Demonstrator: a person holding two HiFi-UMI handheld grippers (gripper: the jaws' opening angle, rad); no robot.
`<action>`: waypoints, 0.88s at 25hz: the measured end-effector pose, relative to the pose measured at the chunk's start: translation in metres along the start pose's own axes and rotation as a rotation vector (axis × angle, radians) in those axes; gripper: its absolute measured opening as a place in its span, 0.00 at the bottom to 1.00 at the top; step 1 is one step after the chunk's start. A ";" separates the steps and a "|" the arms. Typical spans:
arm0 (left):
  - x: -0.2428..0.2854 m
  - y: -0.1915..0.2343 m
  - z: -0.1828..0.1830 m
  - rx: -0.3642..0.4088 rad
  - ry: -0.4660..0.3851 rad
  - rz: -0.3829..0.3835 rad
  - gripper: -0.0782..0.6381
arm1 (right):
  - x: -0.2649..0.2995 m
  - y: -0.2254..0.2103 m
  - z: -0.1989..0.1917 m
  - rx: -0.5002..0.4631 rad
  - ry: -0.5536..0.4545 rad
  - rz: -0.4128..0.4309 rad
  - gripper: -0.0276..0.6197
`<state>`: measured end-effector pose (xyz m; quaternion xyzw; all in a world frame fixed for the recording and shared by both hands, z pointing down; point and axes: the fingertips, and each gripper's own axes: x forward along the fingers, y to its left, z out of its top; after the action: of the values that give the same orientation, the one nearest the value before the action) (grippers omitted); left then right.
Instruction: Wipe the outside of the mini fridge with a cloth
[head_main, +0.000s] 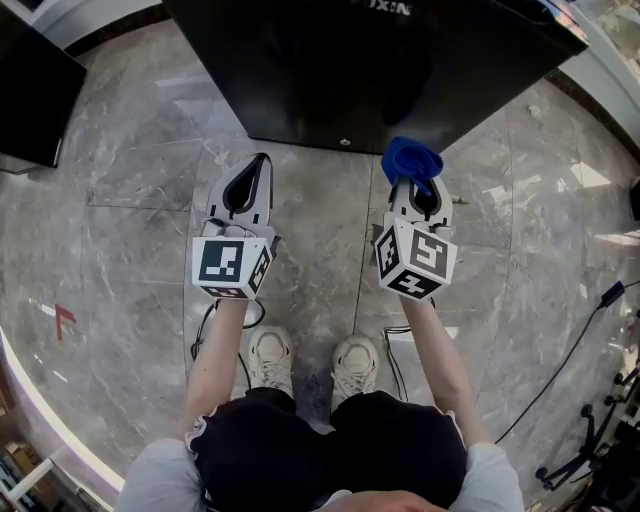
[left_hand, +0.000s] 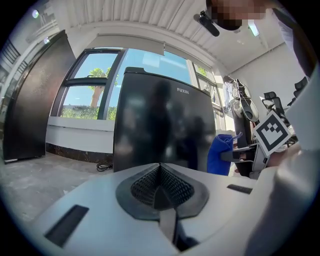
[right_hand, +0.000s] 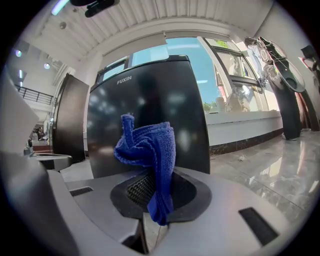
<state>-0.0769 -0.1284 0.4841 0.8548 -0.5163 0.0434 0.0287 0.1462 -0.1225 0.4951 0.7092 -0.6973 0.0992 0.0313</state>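
Two claws were out in front of you, and only one had work in it. Your right claw (right_hand: 152, 192) was pinching the blue cloth (right_hand: 147, 145), its jaws closed on the lower fold so that the rest stood up in a bunch above the tips. Your left claw (left_hand: 161, 175) was pressed together with nothing between its jaws. The fridge (head_main: 330, 70) stood on the floor (head_main: 130, 230) straight ahead of you, its dark glossy front facing both claws. In the head view the cloth sat near the fridge's lower front edge, though that angle did not show whether it touched. The right gripper view seemed to show a gap, so I judged them apart.

As I read it, that put you at the approach: cloth in the claw, fridge within reach, wiping not yet begun. The next move called for carrying the right claw forward until the bunched cloth pressed flat on the front, then sweeping across. You needed enough pressure to spread the cloth, but not so much that the hard tips met the gloss. The pinch was on a narrow fold, so a sweep could drag the cloth loose. The left claw had no part yet.
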 end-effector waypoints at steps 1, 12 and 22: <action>0.004 0.001 -0.003 0.003 0.007 0.001 0.12 | 0.002 0.003 0.001 -0.014 -0.004 0.007 0.15; 0.039 -0.022 0.070 0.003 -0.046 -0.079 0.12 | 0.011 0.024 0.076 -0.011 -0.045 0.074 0.15; 0.043 -0.026 0.279 -0.092 -0.100 -0.039 0.12 | -0.013 0.073 0.249 -0.014 0.055 0.143 0.15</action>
<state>-0.0221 -0.1802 0.2105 0.8636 -0.5019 -0.0236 0.0428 0.0976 -0.1573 0.2424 0.6544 -0.7457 0.1158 0.0486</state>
